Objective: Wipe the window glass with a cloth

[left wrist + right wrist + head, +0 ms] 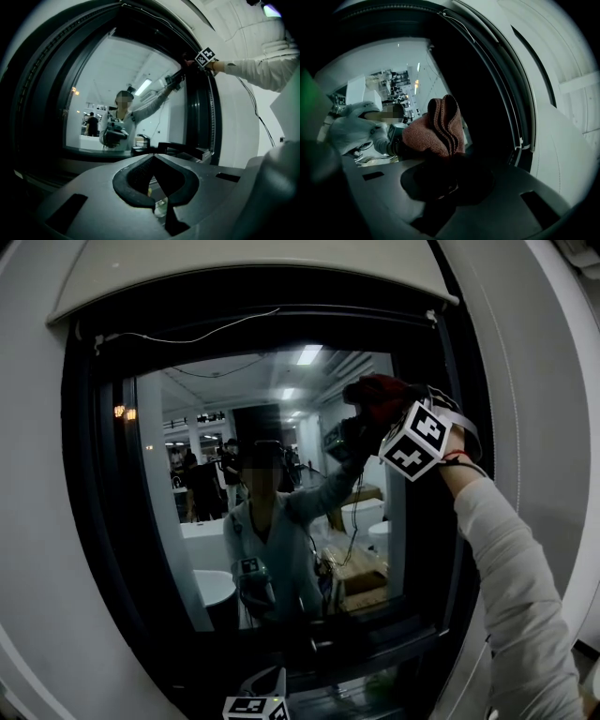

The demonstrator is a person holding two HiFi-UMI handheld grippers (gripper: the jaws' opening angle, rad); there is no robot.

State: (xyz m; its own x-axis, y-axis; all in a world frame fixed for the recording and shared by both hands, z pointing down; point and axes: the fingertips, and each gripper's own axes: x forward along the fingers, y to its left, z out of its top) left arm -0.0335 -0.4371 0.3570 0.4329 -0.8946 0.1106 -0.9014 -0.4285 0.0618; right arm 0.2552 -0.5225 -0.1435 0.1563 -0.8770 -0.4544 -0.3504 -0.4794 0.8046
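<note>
Right gripper view, unlike head view, shows jaws clamped on cloth (436, 129); left gripper (153, 161) jaws together.

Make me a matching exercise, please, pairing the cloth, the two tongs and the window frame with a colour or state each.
Things:
1. cloth
2. left tongs
3. right tongs
4. window frame

Colour or state:
a. black
b. shut on the cloth, raised to the glass
c. reddish-brown
d. shut, with nothing between them

Pairs: 1-c, 2-d, 3-b, 4-a.
</note>
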